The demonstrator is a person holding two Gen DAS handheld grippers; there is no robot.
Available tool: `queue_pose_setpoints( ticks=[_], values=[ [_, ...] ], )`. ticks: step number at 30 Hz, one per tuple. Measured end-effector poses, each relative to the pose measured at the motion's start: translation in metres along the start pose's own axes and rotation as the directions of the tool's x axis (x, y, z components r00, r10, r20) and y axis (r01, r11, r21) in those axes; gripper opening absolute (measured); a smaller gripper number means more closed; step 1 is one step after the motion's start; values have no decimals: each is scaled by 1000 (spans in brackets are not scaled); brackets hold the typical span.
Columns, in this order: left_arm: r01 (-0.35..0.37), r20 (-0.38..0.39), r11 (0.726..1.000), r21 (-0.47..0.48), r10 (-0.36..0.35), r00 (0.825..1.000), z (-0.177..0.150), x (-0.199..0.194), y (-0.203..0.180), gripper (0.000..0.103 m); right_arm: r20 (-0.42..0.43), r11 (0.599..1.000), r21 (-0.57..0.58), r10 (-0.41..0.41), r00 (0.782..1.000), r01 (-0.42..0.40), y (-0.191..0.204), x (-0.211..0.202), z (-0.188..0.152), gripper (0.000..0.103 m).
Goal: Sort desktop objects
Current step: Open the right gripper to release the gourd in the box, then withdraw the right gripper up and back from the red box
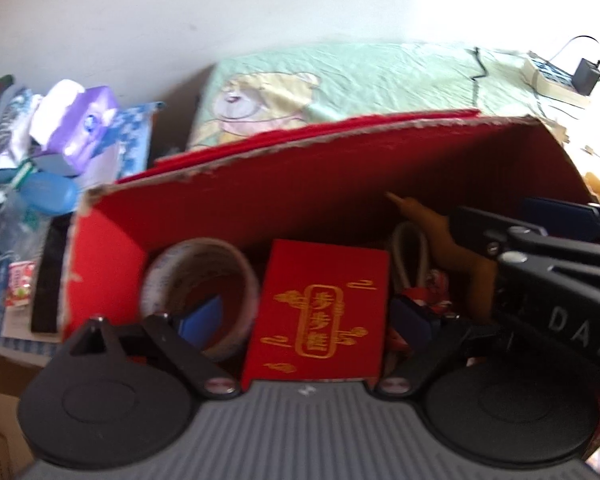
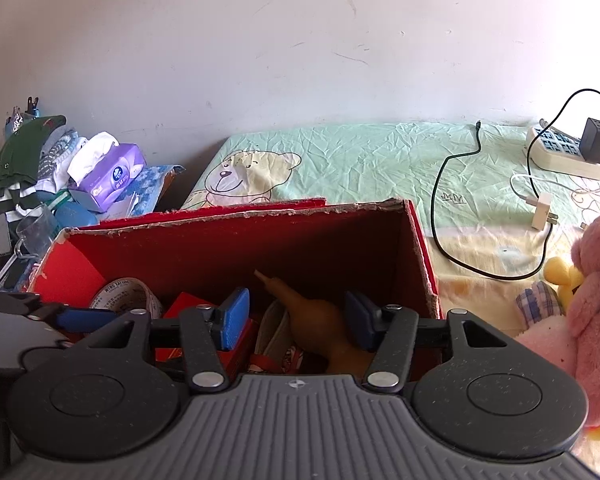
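1 red cardboard box (image 2: 236, 248), near centre. Inside: 1 tape roll (image 1: 200, 296) at left, 1 red envelope w/ gold print (image 1: 320, 312) in middle, 1 brown gourd-shaped thing (image 2: 312, 316) at right. 2 grippers: left gripper (image 1: 308, 322), right gripper (image 2: 296, 318). Far left: 1 purple tissue pack (image 2: 112, 176). Far right: 1 power strip (image 2: 560, 152), 1 black adapter (image 2: 594, 140). Near right: 1 pink plush (image 2: 592, 300).

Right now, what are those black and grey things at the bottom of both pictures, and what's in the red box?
Those are two grabbing tools, one in each of a person's hands, each carrying its own camera. One picture looks along the left tool, the other along the right tool. Both are open and hold nothing. They hover over an open red cardboard box beside a green bedsheet with a bear. Inside lie a roll of clear tape, a red envelope with gold writing and a brown gourd-shaped thing.
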State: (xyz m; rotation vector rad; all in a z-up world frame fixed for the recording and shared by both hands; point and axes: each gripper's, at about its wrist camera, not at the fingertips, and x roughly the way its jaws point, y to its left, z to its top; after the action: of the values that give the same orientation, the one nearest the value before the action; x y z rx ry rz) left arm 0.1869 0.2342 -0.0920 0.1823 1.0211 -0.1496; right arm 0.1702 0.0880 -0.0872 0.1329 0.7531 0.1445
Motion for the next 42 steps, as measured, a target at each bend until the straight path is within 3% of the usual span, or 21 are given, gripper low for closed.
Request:
queue_pose_setpoints(
  ticks=[3,6,9,11,12,14,15,42],
  values=[
    [-39,0,999,-12,39,999,-2,-1,7,92,5,1000,-4,-7,1000,7,3,2,1,58],
    [-34,-1,999,-37,34,999,-2,1,15,92,9,999,-35,-4,1000,5,8,6,2,58],
    [-25,-11,998,-59,24,1000,0,6,20,93,-31,998,-60,22,999,-24,11,13,3,55],
    [-18,-15,997,-72,16,1000,1,7,22,93,-64,999,-5,46,997,-46,2,19,5,54],
    [-21,-14,997,-73,20,1000,1,7,21,93,-92,997,44,64,994,-60,-5,23,6,52],
    [-35,-5,997,-64,35,999,0,5,19,93,-142,986,141,109,984,-89,-18,32,7,30],
    [-39,-2,997,-62,39,999,0,5,18,93,-155,983,156,117,981,-93,-19,33,6,29],
    [-82,3,994,-71,82,997,4,9,14,90,-129,990,110,98,987,-84,-10,31,6,30]
  ],
)
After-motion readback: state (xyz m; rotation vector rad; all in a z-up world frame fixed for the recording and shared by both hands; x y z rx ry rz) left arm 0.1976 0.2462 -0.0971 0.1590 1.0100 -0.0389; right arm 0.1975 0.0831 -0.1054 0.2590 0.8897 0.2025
